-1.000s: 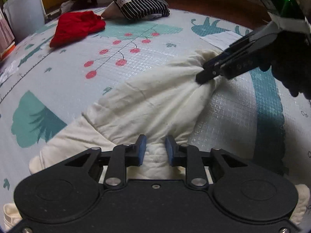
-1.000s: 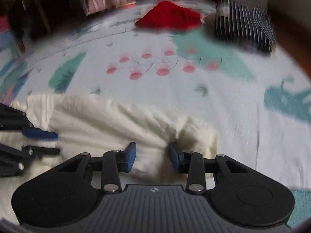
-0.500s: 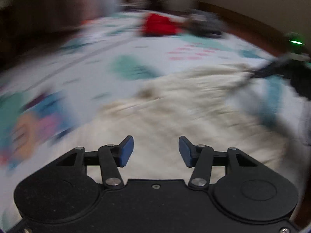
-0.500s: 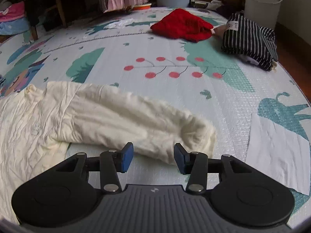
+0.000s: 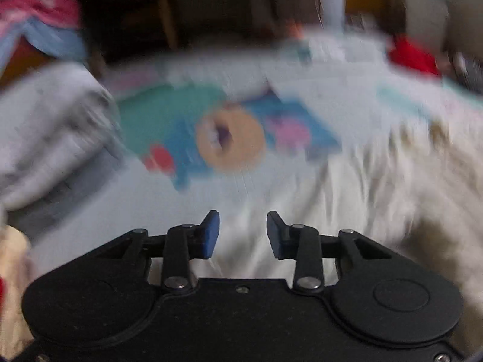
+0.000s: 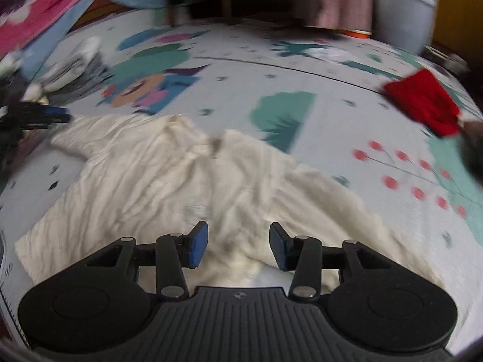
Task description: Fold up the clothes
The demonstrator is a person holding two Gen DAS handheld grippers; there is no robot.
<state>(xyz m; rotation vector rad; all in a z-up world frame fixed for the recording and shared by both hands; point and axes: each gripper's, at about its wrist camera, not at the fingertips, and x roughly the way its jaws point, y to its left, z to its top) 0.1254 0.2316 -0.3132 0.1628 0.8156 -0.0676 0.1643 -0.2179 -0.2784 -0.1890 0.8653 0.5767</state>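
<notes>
From your left wrist view, heavily blurred, your left gripper (image 5: 243, 232) has its blue pads apart with nothing pinched between them, and the jaws are closing. The cream garment (image 5: 377, 187) lies under and beyond the fingertips, spreading off to the gripper's right over the printed play mat (image 5: 169, 199). Ahead of the fingers the mat shows a cartoon figure (image 5: 232, 138). A grey cloth heap (image 5: 45, 138) sits off to the left, and a red garment (image 5: 410, 57) lies far ahead to the right.

From your right wrist view, your right gripper (image 6: 238, 246) stands with its pads parted and no cloth caught between them. The cream garment (image 6: 181, 181) is spread on the mat directly ahead of the fingers and beneath them. Your left gripper (image 6: 51, 114) shows at the far left, near the garment's far-left corner; whether it touches the fabric is unclear. The red garment (image 6: 422, 102) lies well ahead to the right, and a white bucket (image 6: 404, 15) stands past the mat's edge.
</notes>
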